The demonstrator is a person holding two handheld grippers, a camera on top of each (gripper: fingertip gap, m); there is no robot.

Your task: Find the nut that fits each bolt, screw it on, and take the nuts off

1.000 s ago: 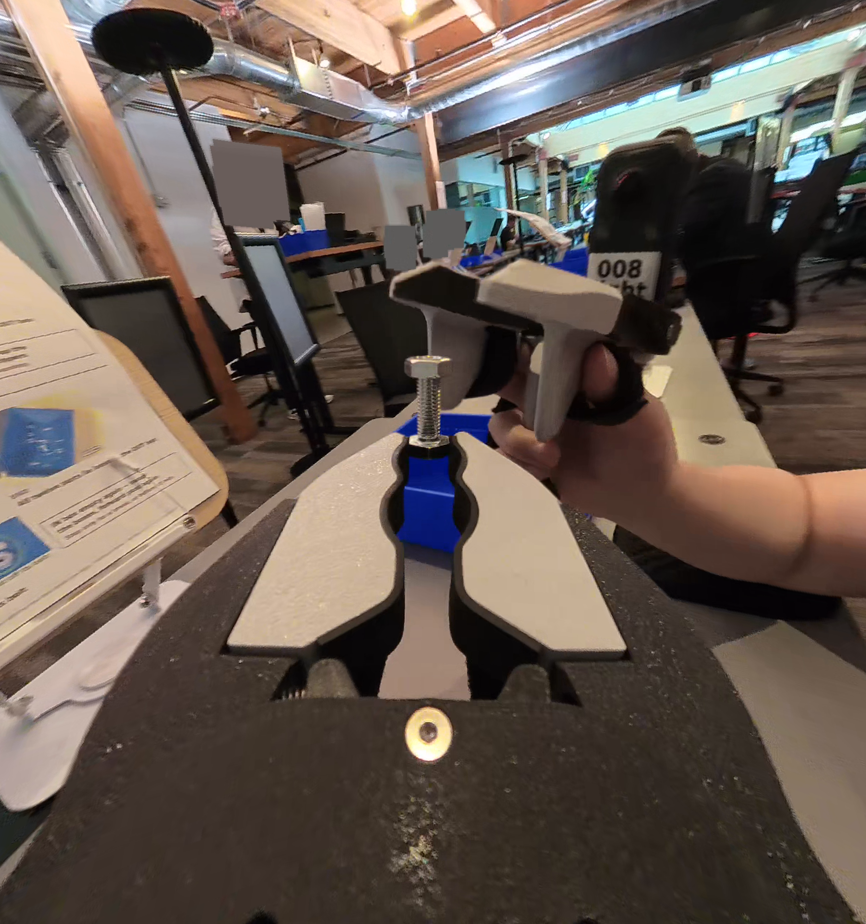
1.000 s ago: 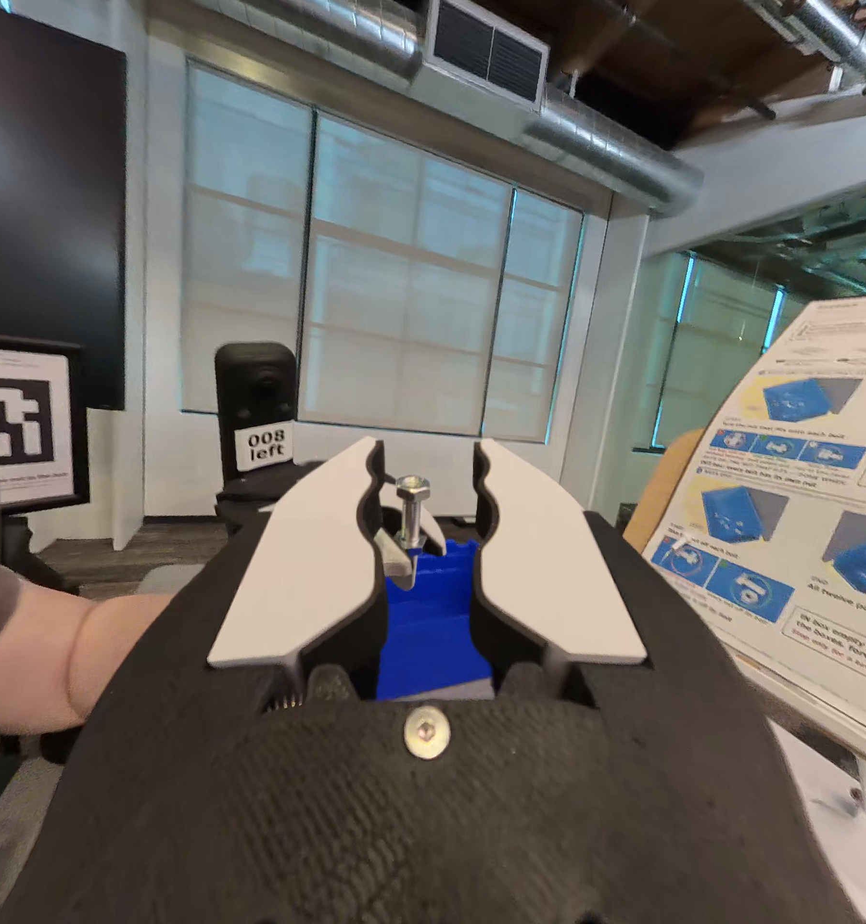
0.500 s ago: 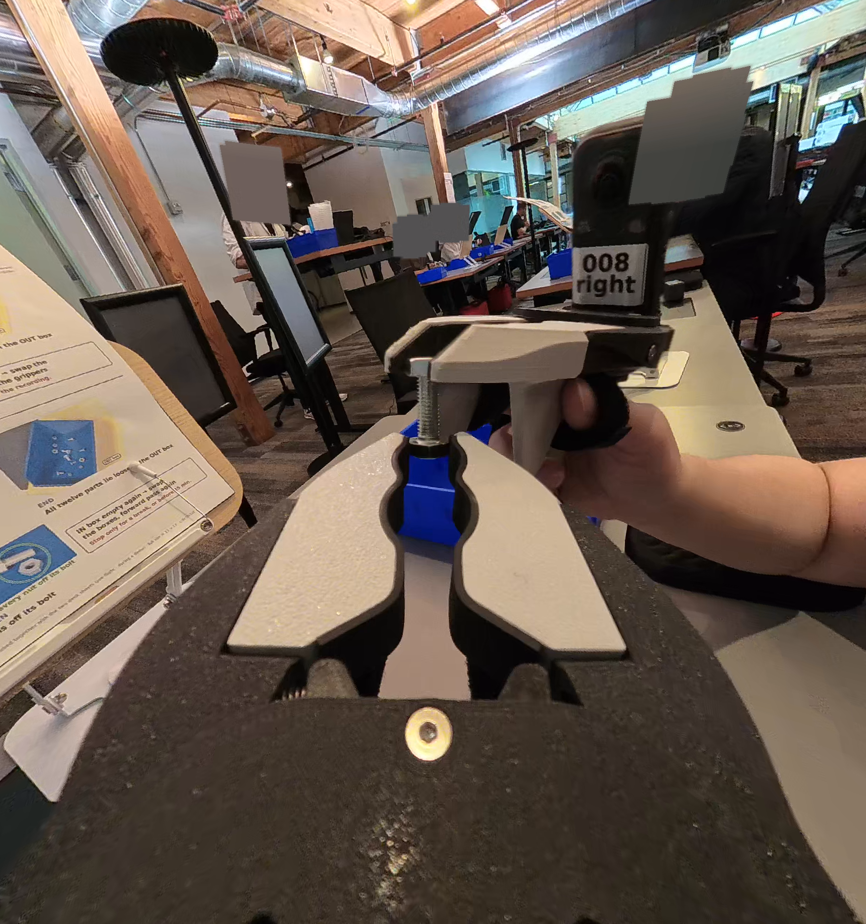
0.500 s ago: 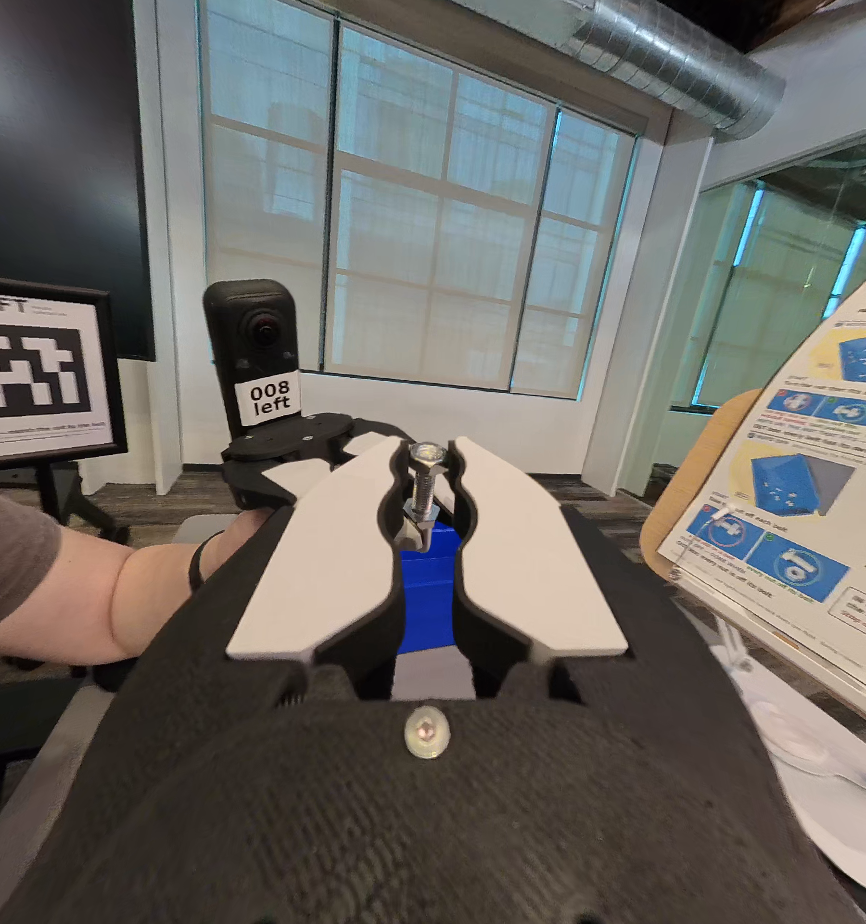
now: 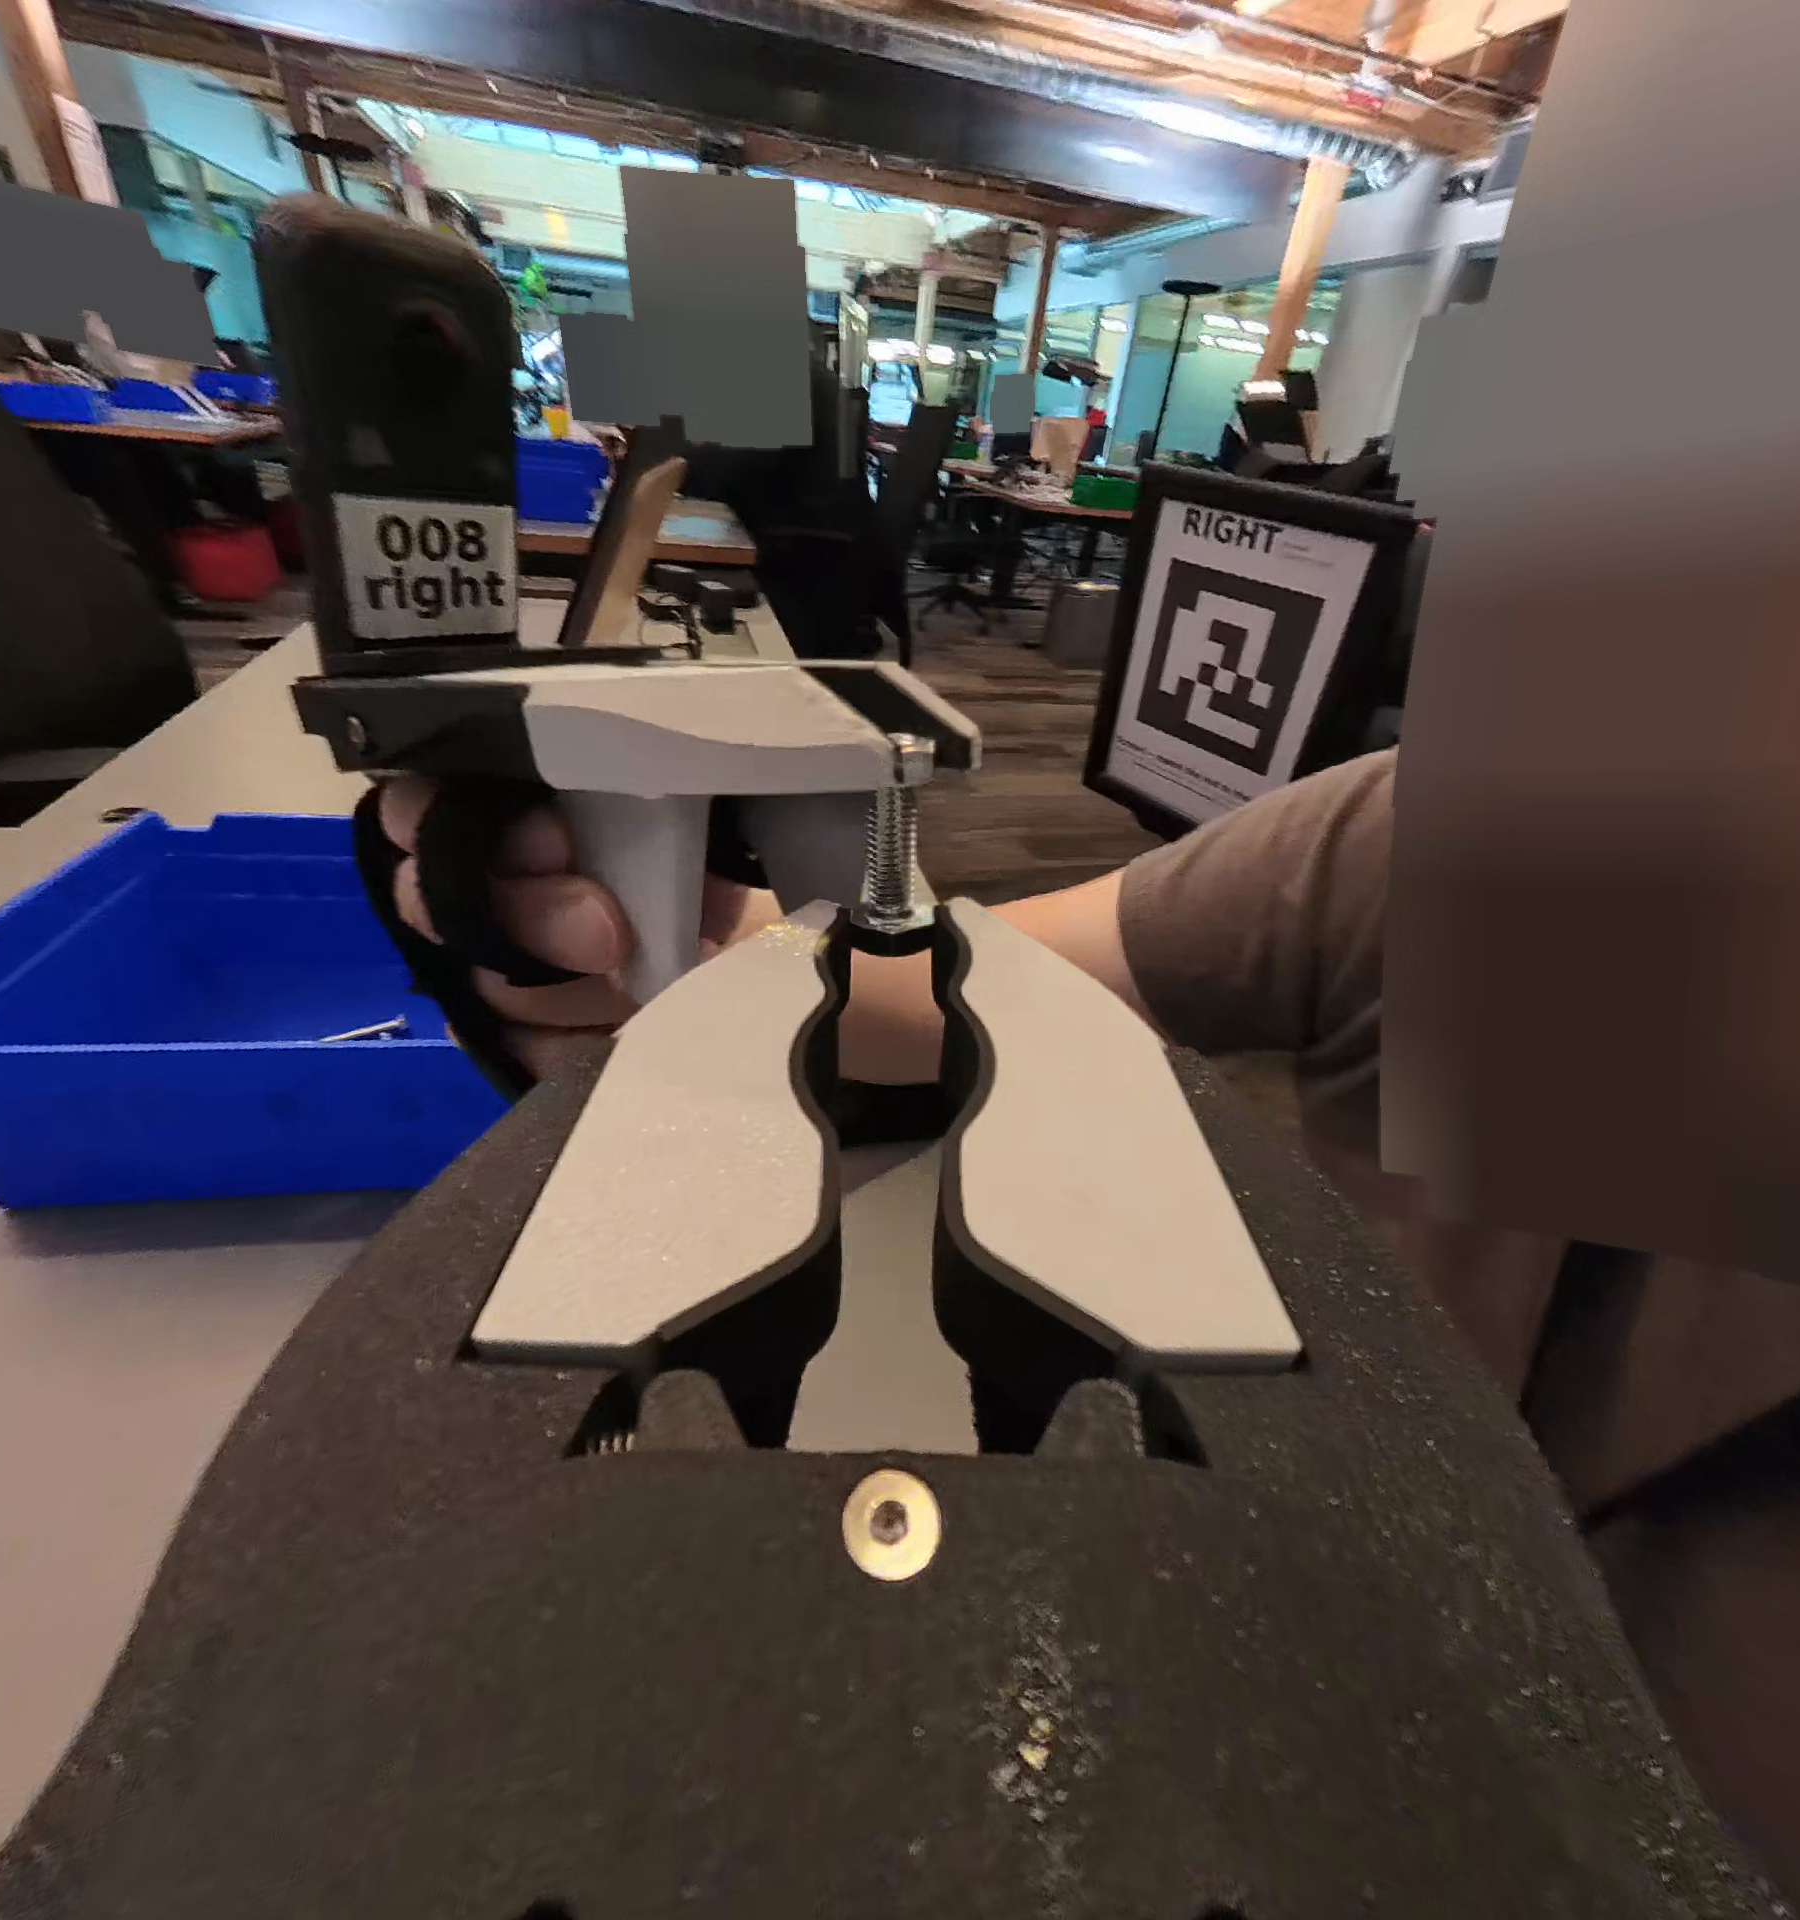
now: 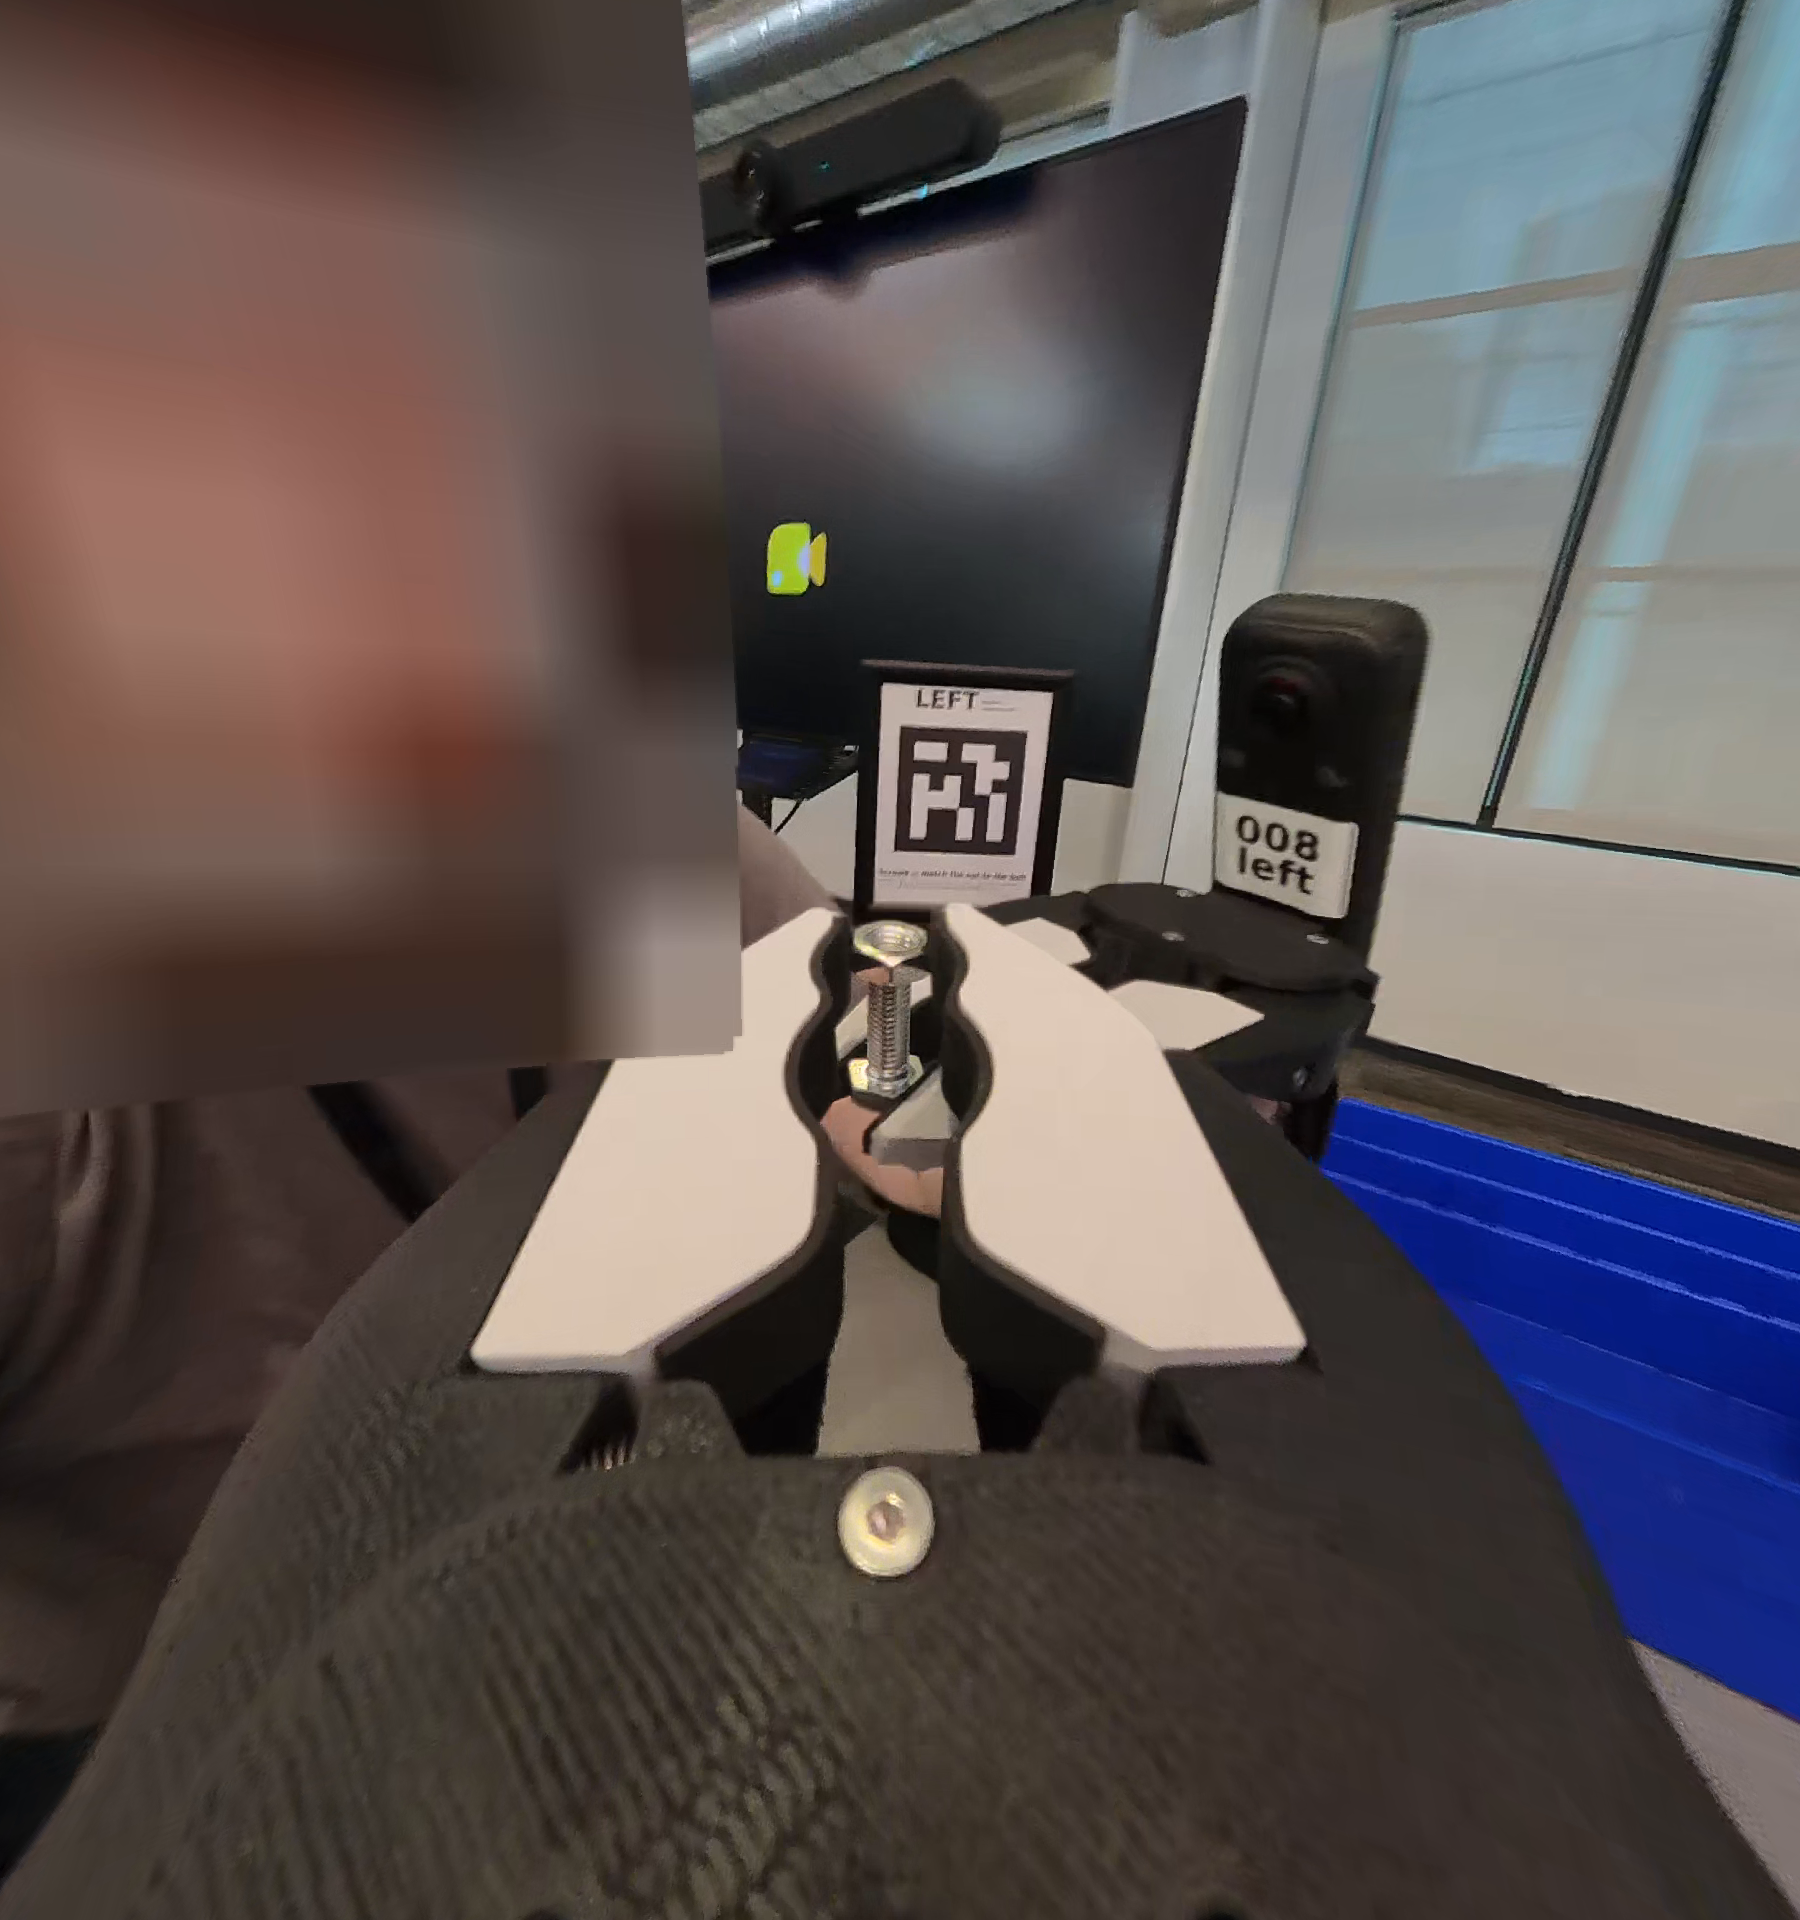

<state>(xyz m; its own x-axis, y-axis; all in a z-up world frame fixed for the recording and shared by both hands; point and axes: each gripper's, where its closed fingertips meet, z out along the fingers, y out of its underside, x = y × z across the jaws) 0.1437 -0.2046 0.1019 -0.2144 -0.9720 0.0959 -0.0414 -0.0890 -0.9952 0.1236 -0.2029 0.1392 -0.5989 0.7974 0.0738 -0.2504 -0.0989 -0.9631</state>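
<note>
Left tongs clenched on the small silver hex nut at twelve o'clock of their view; right tongs pinch the head of the threaded steel bolt, upright between them. Risk, I'd say: any tilt between the tools cross-threads or jams it. A slack grip drops the nut toward the grey table, beside the blue plastic bin at nine o'clock.

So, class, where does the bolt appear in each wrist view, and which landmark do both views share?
Left wrist view: bolt upright just above centre, at the tips of the left gripper.
Right wrist view: bolt at centre, between the jaws of the right gripper.
Shared landmark: blue bin, left edge in the left view, right edge in the right.
</note>
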